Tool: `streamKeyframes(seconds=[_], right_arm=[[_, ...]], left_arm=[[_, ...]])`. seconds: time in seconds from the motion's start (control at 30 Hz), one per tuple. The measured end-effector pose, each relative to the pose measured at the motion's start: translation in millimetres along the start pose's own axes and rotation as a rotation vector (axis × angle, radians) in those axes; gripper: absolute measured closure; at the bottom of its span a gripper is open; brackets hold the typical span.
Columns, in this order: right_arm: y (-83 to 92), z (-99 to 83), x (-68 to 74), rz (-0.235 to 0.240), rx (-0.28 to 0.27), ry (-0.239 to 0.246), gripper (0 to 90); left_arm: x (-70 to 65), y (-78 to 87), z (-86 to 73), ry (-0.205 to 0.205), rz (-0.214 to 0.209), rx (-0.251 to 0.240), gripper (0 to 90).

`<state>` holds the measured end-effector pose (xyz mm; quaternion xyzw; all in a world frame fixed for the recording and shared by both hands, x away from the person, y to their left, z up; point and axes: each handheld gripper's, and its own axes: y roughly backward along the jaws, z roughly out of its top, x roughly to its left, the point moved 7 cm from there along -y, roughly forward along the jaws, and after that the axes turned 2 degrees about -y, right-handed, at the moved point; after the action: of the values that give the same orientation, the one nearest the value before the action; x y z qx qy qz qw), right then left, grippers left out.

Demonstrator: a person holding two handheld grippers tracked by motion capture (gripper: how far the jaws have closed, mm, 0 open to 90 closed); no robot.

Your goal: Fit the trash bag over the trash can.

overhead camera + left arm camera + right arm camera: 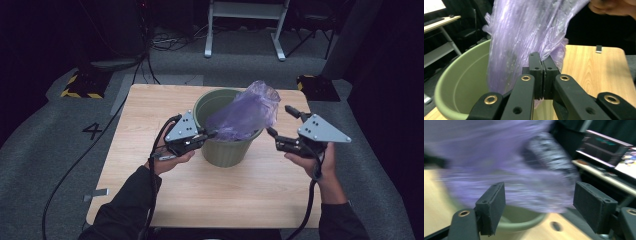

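Purple plastic bag (245, 114) drapes into the green bin (225, 150) mid-desk (150, 190). My left claw (543, 75) is clenched on the film's near edge at the rim. My right claw (282, 120) gapes wide, apparently off the bag beyond.

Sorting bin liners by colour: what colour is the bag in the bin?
Translucent purple bag, clearest in the left gripper view.

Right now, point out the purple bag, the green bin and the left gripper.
purple bag (247, 112), high view, its crumpled middle.
green bin (225, 152), high view, its front wall.
left gripper (543, 75), left gripper view, between its shut fingertips.
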<state>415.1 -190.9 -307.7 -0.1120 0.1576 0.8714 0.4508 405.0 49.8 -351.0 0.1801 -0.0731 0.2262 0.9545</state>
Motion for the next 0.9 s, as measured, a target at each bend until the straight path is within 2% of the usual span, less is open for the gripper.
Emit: streamKeyframes(seconds=[0.03, 0.1, 0.3, 0.33, 0.37, 0.43, 0.47, 0.53, 0.6, 0.7, 0.8, 0.87, 0.9], right_arm=[[-3.6, 0.8, -6.1, -0.008, 0.002, -0.004, 26.2], [-12.3, 0.8, -13.5, 0.009, 0.021, -0.013, 25.0], [-37.2, -4.2, -21.7, 0.05, 0.071, 0.011, 23.1], [-39.2, -4.3, -22.2, 0.052, 0.07, 0.012, 25.5], [-41.1, -4.3, -21.9, 0.054, 0.065, 0.016, 40.5], [-42.2, -4.6, -16.9, 0.084, 0.064, 0.027, 52.5], [-41.6, -4.2, -14.1, 0.092, 0.059, 0.04, 62.9], [-38.8, -2.9, -6.7, 0.108, 0.039, 0.088, 71.4], [-35.5, -1.8, -0.5, 0.119, 0.026, 0.11, 81.5], [-28.5, -1.3, 8.0, 0.134, 0.004, 0.117, 88.8], [-21.0, -1.2, 14.8, 0.148, -0.016, 0.12, 90.0], [-16.5, -1.9, 18.3, 0.153, -0.022, 0.117, 90.0], [-14.4, -2.7, 20.1, 0.153, -0.022, 0.116, 90.0]], left_arm=[[-0.3, 0.4, -1.0, 0.0, -0.003, -0.002, 88.7], [-1.0, 1.6, -3.2, -0.003, -0.005, -0.007, 88.9], [-0.9, 7.5, -12.4, 0.005, -0.017, -0.009, 89.0], [0.3, 8.5, -13.9, 0.014, -0.011, -0.013, 89.0], [1.2, 9.1, -15.1, 0.021, -0.007, -0.013, 88.7], [2.7, 10.6, -17.5, 0.024, -0.002, -0.014, 88.4], [3.4, 11.5, -18.6, 0.026, 0.004, -0.013, 87.7], [4.0, 13.2, -20.6, 0.031, 0.006, -0.013, 87.0], [5.3, 14.6, -22.8, 0.031, 0.017, -0.009, 86.5], [7.4, 17.2, -26.3, 0.038, 0.028, -0.008, 86.3], [8.8, 19.1, -28.8, 0.044, 0.037, -0.005, 83.9], [9.7, 20.3, -30.1, 0.055, 0.047, -0.01, 79.4], [9.9, 20.9, -30.8, 0.059, 0.05, -0.007, 71.4]])
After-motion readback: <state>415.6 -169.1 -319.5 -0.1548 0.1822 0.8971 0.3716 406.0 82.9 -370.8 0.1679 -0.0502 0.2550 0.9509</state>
